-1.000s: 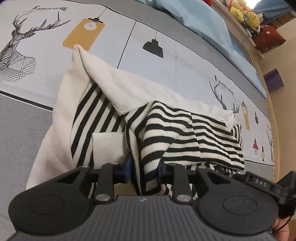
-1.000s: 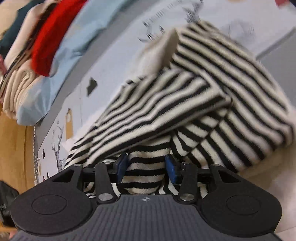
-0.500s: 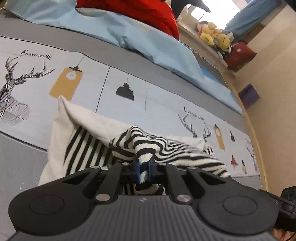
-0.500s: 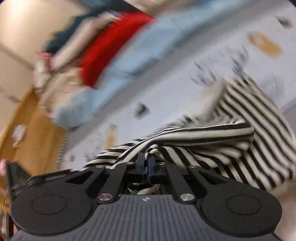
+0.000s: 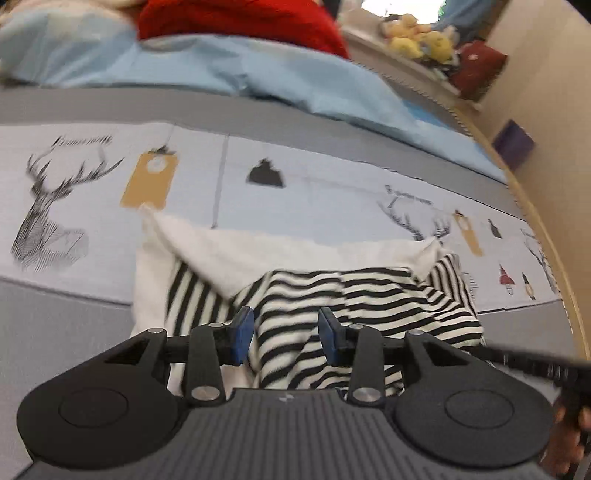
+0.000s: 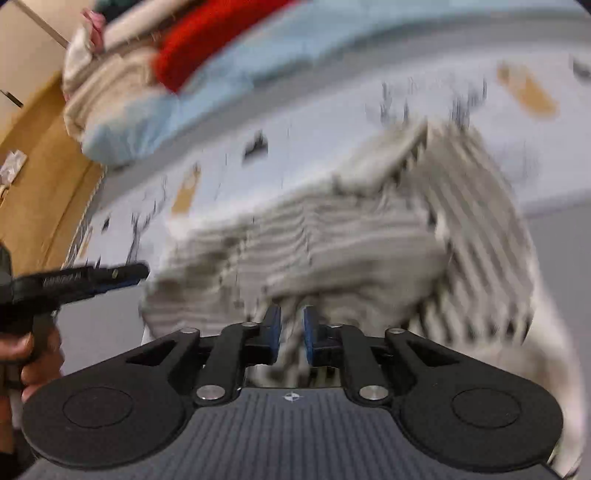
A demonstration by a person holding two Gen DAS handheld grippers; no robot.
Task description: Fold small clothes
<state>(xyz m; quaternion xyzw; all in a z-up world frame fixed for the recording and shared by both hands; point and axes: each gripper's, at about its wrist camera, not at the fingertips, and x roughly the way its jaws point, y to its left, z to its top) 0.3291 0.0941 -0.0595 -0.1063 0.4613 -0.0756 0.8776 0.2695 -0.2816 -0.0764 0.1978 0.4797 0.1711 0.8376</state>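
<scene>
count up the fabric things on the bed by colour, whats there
black-and-white striped garment: 1
white cloth under it: 1
light blue blanket: 1
red fabric behind the blanket: 1
printed bedsheet: 1
total: 5
The left gripper and right gripper both stand open over the striped garment.
</scene>
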